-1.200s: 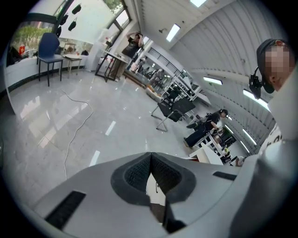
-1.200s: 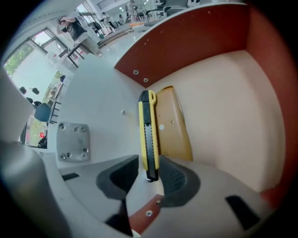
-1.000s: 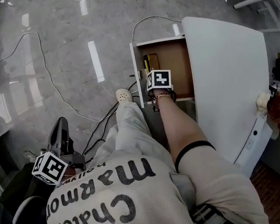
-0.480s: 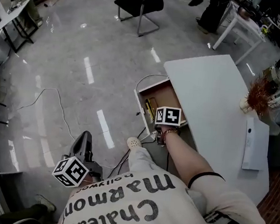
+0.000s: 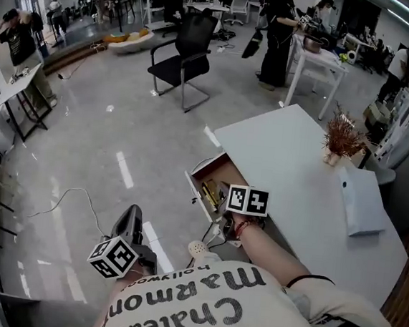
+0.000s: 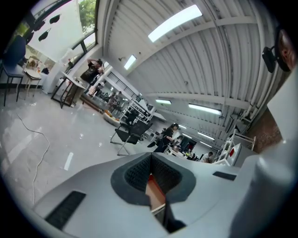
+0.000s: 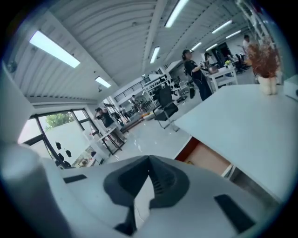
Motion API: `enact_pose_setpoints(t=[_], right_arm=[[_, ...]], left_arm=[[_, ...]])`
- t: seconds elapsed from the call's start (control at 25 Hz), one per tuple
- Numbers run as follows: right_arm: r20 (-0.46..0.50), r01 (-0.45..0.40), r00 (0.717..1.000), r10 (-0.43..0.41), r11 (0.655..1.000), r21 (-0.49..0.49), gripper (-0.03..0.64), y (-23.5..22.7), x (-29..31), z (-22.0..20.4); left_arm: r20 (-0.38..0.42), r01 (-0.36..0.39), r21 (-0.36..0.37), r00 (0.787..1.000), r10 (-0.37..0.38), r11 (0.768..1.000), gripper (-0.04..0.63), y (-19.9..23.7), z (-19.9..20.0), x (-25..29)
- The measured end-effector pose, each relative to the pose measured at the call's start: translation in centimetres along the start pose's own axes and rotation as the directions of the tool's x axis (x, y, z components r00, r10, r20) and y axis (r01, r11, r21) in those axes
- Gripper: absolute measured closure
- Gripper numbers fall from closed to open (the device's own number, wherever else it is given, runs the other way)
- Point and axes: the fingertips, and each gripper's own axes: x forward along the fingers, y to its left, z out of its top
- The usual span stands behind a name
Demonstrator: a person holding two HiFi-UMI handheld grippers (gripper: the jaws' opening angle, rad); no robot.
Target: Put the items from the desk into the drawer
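The white desk (image 5: 297, 168) has its drawer (image 5: 214, 176) pulled open, and a yellow item (image 5: 209, 193) lies inside with other small things I cannot make out. My right gripper (image 5: 230, 215) hovers at the drawer's front edge, its marker cube on top. In the right gripper view its jaws (image 7: 149, 162) are shut and empty, with the drawer (image 7: 205, 155) to the right. My left gripper (image 5: 133, 220) hangs low at my left side over the floor. Its jaws (image 6: 151, 160) are shut on nothing.
On the desk's far end stand a dried plant in a small vase (image 5: 340, 140) and a white flat box (image 5: 359, 199). A cable (image 5: 72, 197) trails over the grey floor. A black chair (image 5: 187, 46) and several people are further back.
The head view has tilted up from the floor and drawer to take in the room. Both grippers hold about the same places, right at the drawer, left by my side.
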Motion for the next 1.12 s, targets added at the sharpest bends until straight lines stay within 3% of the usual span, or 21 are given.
enact_pose_setpoints(t=[0.24,0.52,0.76,1.12], right_arm=[[0.172,-0.125,0.978,0.118,0.992,0.029,0.614,3.4,-7.0,1.6],[0.29,-0.154,0.944,0.16,0.987,-0.044,0.614,5.9,-13.2,3.9],[0.324,-0.123,0.928,0.184,0.972,-0.198,0.614,6.5,-16.6,6.8],[0.288,-0.15,0.927,0.24,0.942,-0.301,0.614,3.9,-19.3,11.0]], left_arm=[[0.02,0.025,0.008,0.999,-0.025,1.0,0.594,-2.5,-0.3,-2.7],[0.01,0.051,-0.001,0.999,-0.051,0.999,0.594,-5.3,-1.5,-4.9],[0.025,0.089,0.013,0.996,-0.09,0.996,0.594,-9.8,-0.6,-4.6],[0.127,0.092,0.02,0.987,-0.094,0.996,0.594,-16.1,0.6,-2.7]])
